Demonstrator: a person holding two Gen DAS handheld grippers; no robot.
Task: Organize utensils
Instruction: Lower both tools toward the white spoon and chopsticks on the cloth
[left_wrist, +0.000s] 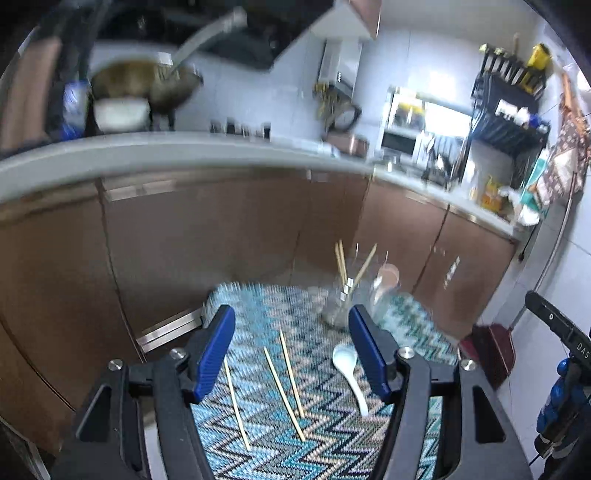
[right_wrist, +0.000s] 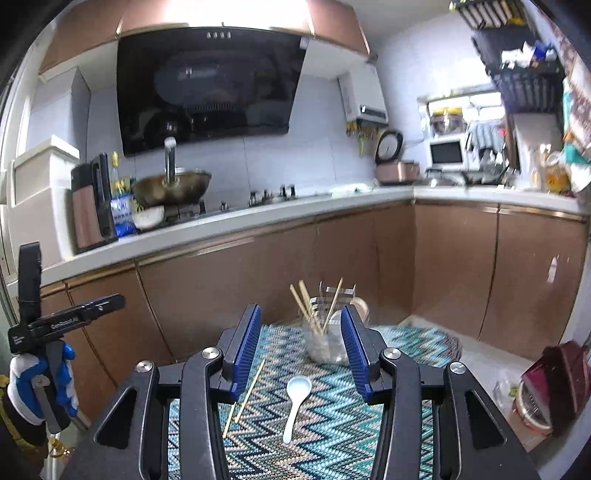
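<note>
Overhead, both grippers — left (left_wrist: 291, 354) and right (right_wrist: 300, 349) — hang apart, empty; a careless reach for the spoon (right_wrist: 295, 402) risks toppling the jar (right_wrist: 321, 341).

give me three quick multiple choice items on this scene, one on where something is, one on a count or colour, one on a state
1. Where does the white spoon lie?
A. in the glass jar
B. flat on the zigzag cloth
C. on the kitchen counter

2. How many chopsticks lie loose on the cloth in the left wrist view?
A. one
B. three
C. six

3. How do both claws stand?
A. open and empty
B. shut on a chopstick
C. shut on the spoon

Answers:
1 B: the spoon rests on the zigzag cloth, in front of the glass jar.
2 B: three loose chopsticks show.
3 A: left claw and right claw both gape, holding nothing.
</note>
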